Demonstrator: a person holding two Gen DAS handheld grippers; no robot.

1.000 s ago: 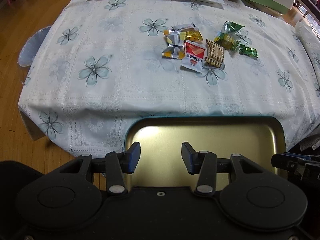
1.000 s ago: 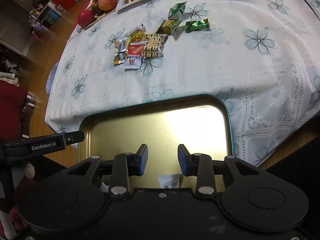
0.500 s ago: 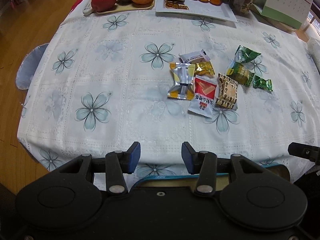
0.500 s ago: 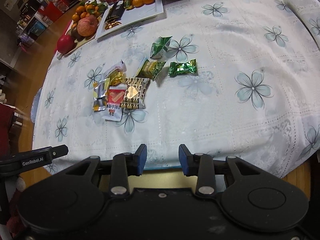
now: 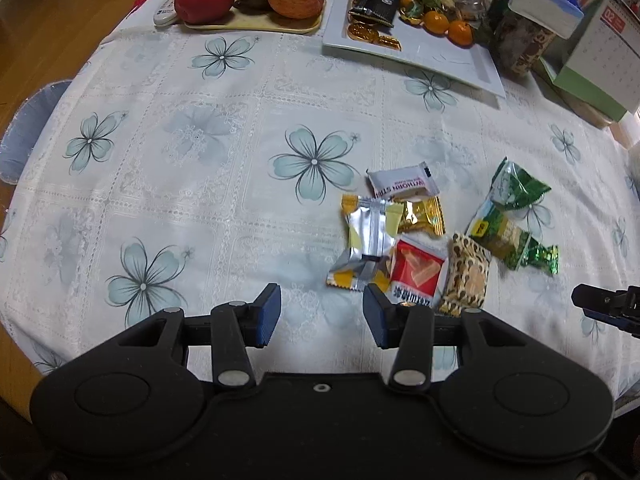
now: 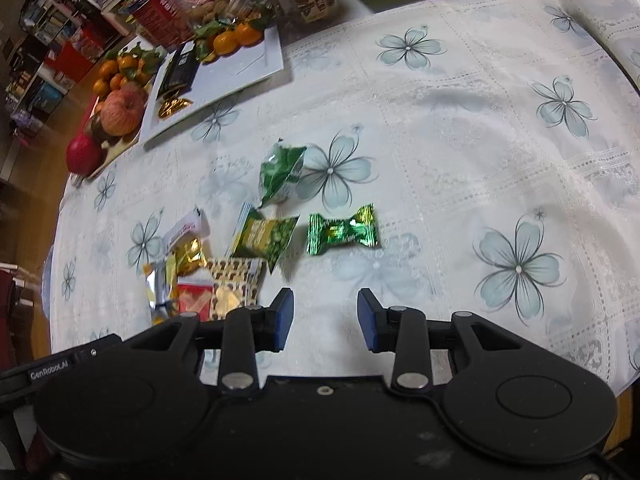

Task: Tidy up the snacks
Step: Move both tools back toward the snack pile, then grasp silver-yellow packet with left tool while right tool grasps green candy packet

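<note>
Left wrist view
Left gripper (image 5: 322, 316): jaws stand wide apart with nothing between them, only bare cloth below.
Tablecloth (image 5: 200, 184): white lace pattern with pale blue flowers, covering the table.
Snack pile: lies on the cloth just ahead and to the right of the fingertips.
Silver-and-yellow packet (image 5: 368, 240): nearest the right fingertip, overlapping the red packet (image 5: 418, 274).
Brown patterned packet (image 5: 468, 278): just right of the red one, touching it.
Gold wrapper (image 5: 422, 216): tucked under the white bar wrapper (image 5: 402, 184).
Green snacks: a green pouch (image 5: 516, 188), a yellow-green packet (image 5: 500, 232) and a shiny green candy (image 5: 542, 258) sit at the right end of the pile.
Far edge: fruit tray (image 5: 256, 26) with apples, and a white plate (image 5: 432, 54) with small oranges and a dark packet.
Right edge: a dark part of the other gripper pokes in; its jaws are hidden here.

Right wrist view
Right gripper (image 6: 324, 320): jaws open at a moderate gap, empty, above the cloth.
Shiny green candy (image 6: 342, 232): lies alone, straight ahead of the gap, apart from the fingertips.
Yellow-green packet (image 6: 266, 238): just left of the candy.
Green pouch (image 6: 280, 172): beyond that packet.
Brown patterned packet (image 6: 234, 286): beside the left fingertip, with the red packet (image 6: 194, 298) next to it, partly hidden by the gripper body.
</note>
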